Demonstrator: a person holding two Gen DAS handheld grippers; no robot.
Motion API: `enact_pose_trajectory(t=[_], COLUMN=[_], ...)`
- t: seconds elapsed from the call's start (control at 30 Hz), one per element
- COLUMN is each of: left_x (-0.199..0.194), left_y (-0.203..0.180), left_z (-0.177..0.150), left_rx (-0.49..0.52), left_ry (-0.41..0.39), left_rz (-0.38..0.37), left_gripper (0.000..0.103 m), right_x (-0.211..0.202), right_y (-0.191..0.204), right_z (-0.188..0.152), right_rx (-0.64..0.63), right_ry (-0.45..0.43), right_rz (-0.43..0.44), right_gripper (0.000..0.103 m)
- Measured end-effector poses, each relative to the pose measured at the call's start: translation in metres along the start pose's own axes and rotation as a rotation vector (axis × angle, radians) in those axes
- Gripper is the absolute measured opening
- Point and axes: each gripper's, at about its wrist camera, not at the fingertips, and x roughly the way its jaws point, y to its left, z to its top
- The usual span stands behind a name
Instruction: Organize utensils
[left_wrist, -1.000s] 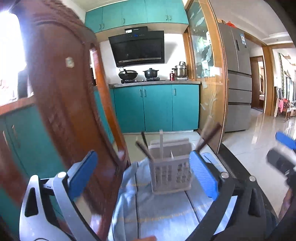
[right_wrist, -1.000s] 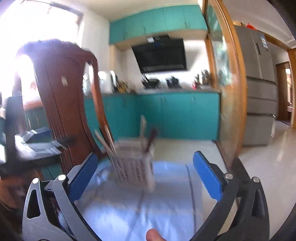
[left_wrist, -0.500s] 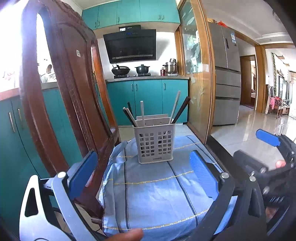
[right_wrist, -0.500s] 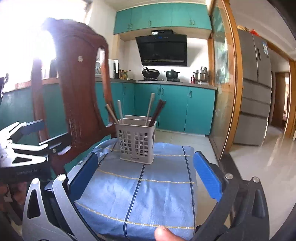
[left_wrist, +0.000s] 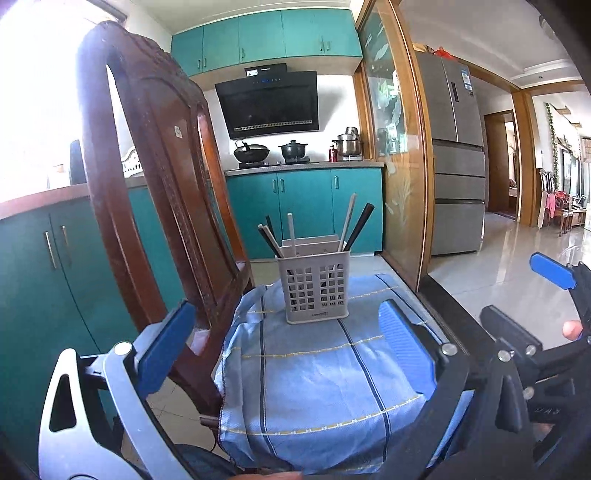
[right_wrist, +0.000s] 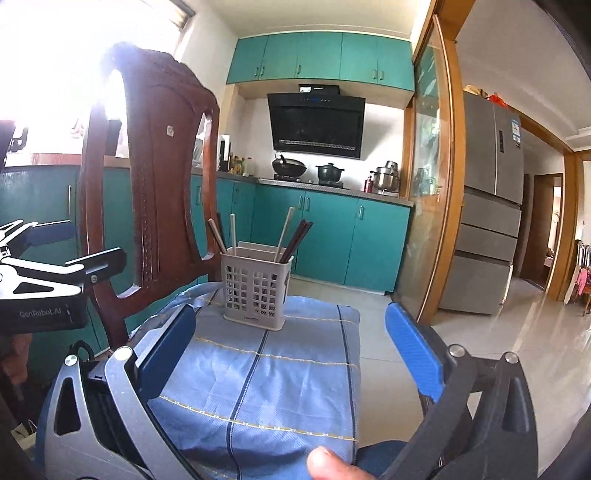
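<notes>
A grey perforated utensil holder (left_wrist: 316, 287) (right_wrist: 255, 288) stands upright at the far end of a blue checked cloth (left_wrist: 317, 384) (right_wrist: 266, 373). Several chopsticks (left_wrist: 349, 224) (right_wrist: 285, 233), some pale and some dark, lean out of its top. My left gripper (left_wrist: 284, 339) is open with nothing between its blue pads, well short of the holder. My right gripper (right_wrist: 291, 350) is open and empty too, also short of the holder. The right gripper shows at the right edge of the left wrist view, the left gripper at the left edge of the right wrist view.
A dark wooden chair back (left_wrist: 155, 177) (right_wrist: 159, 184) rises just left of the cloth. Teal cabinets (left_wrist: 306, 210), a stove with pots and a range hood lie behind. A glass door frame (left_wrist: 402, 177) and a grey fridge (left_wrist: 454, 162) stand to the right over tiled floor.
Both cameras were swinging and blurred a second ago and have settled. The holder now sits sharp and centred, a little farther off than before. Both grippers stayed open.
</notes>
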Motion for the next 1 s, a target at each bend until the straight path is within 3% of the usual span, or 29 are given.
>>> enact_pose_trajectory(t=[1.0], left_x=[-0.007], left_y=[-0.005], left_z=[-0.004], left_rx=[-0.001], left_ry=[0.012], left_rz=[-0.004], left_gripper=[0.099], right_x=[-0.023], right_y=[-0.006], right_z=[-0.003], right_rx=[0.013], right_ry=[-0.034], right_rz=[-0.027], right_gripper=[0.100])
